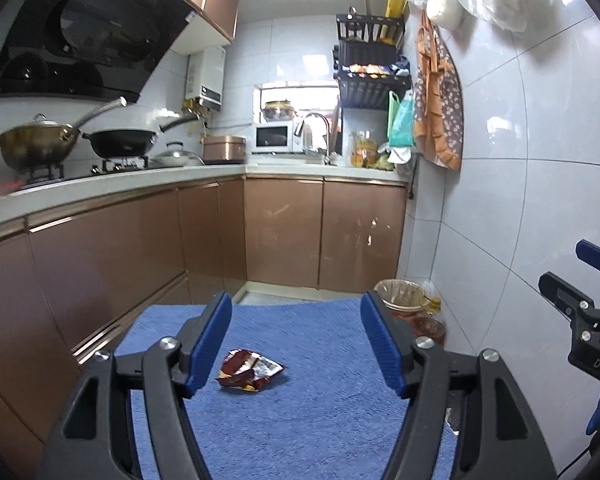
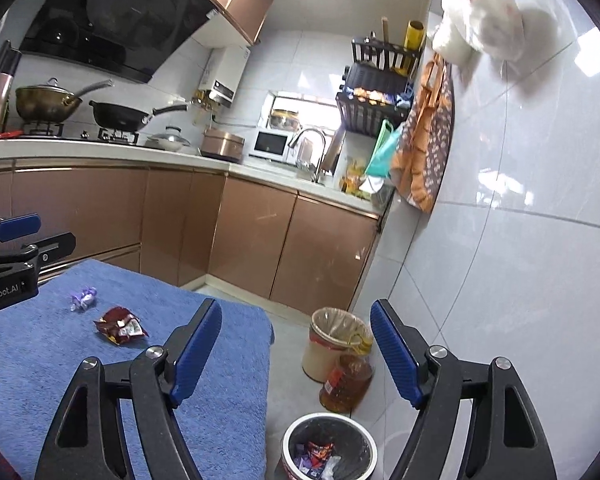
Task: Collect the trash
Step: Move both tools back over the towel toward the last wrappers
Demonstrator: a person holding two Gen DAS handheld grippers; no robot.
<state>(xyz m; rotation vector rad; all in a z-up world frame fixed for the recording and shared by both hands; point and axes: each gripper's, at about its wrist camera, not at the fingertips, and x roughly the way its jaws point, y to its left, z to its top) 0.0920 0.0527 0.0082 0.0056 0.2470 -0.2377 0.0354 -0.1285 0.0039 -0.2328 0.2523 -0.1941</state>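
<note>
Nearest in the left wrist view, the left gripper (image 1: 296, 340) is held above a blue towel-covered table (image 1: 320, 420); its jaws are spread wide and nothing is gripped. A crumpled red snack wrapper (image 1: 250, 370) is seen lying on the cloth between the two blue fingers (image 1: 210, 344), untouched by either. At the right edge of that view, part of the right gripper (image 1: 580, 280) is visible, well apart from the wrapper.

In the right wrist view, the right gripper (image 2: 296, 352) is held past the table's right edge, over the floor; its jaws are likewise spread wide and empty. Directly below it, at the bottom of the picture, a small round bin (image 2: 329, 448) is shown, already holding several wrappers. On the blue cloth to the left, the red wrapper (image 2: 121, 326) is seen again, and just beyond it lies a small purple candy wrapper (image 2: 83, 298) — the two near each other but not touching.

Further off on the floor, an amber oil bottle (image 2: 346, 380) stands against a taller bag-lined bin (image 2: 334, 340) by the tiled wall. Beyond these, brown cabinets (image 2: 256, 240) run under a white counter carrying a wok (image 2: 120, 118), a lidded pot (image 2: 46, 102) and a microwave (image 2: 270, 144) — a black range hood (image 2: 112, 20) is mounted above.
</note>
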